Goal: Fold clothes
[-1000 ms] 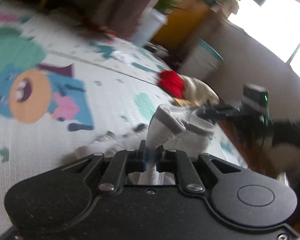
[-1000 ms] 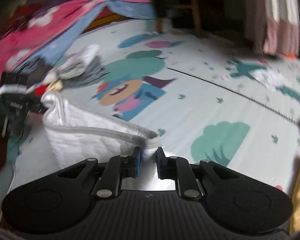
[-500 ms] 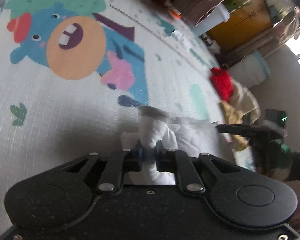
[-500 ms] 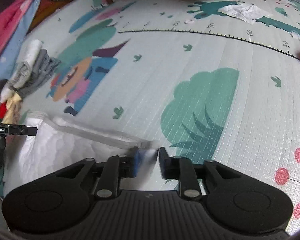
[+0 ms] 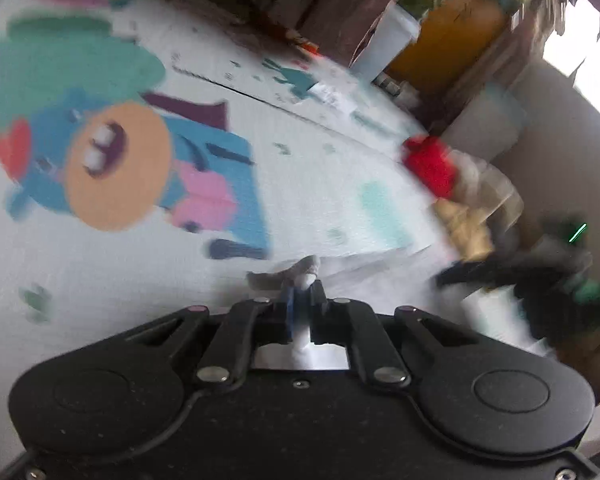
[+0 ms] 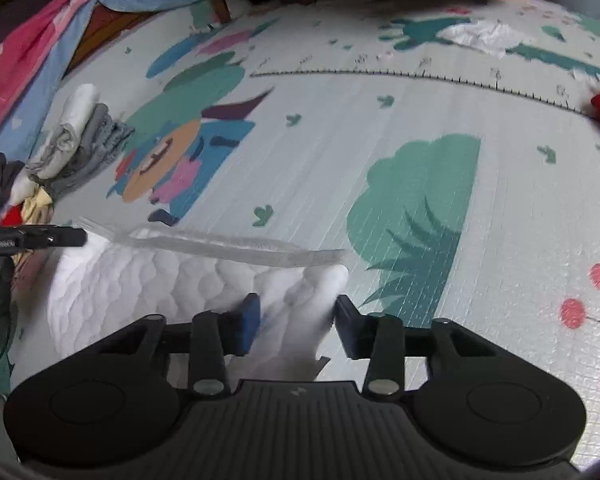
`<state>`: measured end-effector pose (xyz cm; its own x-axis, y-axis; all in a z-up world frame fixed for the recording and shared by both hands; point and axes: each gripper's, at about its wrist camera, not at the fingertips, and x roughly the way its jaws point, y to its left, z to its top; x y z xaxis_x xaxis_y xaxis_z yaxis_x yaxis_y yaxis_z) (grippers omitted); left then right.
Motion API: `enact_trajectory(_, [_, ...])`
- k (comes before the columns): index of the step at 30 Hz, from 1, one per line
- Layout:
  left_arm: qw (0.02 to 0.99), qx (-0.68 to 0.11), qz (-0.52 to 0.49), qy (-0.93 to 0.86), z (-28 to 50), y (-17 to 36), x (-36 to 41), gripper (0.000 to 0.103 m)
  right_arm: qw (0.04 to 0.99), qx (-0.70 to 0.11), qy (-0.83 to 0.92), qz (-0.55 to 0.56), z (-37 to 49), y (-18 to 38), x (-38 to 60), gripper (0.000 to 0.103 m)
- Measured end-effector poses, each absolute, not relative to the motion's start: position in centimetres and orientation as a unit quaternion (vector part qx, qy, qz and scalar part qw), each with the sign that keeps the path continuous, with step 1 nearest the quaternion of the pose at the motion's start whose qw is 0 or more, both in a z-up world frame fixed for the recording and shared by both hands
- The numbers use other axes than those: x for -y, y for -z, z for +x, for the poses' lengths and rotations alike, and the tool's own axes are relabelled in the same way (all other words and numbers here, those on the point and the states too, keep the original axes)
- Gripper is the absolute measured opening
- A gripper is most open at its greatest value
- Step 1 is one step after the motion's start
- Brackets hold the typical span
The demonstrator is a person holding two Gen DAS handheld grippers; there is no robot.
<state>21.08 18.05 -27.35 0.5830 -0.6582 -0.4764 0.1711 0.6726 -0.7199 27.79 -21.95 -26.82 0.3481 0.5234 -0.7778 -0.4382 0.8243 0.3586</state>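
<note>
Left tongs (image 5: 301, 300) are pinching a corner of the white garment (image 6: 148, 280) lying on the play mat (image 6: 380, 160), while right tongs (image 6: 296, 316) are opening, cloth loose between them.

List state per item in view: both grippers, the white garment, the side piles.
left gripper: jaws shut on a bunched corner of the white garment.
right gripper: jaws opening, the garment's other corner loose between them.
white garment: lying spread on the play mat, grey-trimmed edge along the far side.
folded stack: white and grey pieces, folded, resting on the mat.
red and yellow heap: unfolded, crumpled.
</note>
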Motion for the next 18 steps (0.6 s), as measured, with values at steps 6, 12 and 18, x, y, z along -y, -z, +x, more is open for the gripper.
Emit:
enact_trajectory(6, [0.797, -0.425, -0.382, 0.195, 22.8, 32.6, -20.5, 0.008, 0.805, -0.522, -0.273, 0.078, 29.0, 28.6, 22.1, 0.048])
enact_trajectory(12, [0.834, -0.406, -0.335, 0.167, 22.2, 31.2, -21.1, 0.050, 0.826, -0.491, -0.275, 0.037, 27.7, 26.9, 21.5, 0.059])
enact_trajectory(18, [0.912, -0.323, -0.190, 0.168, 18.9, 26.0, -19.6, 0.049, 0.877, -0.386, -0.285, -0.044, 24.3, 23.7, 20.9, 0.060])
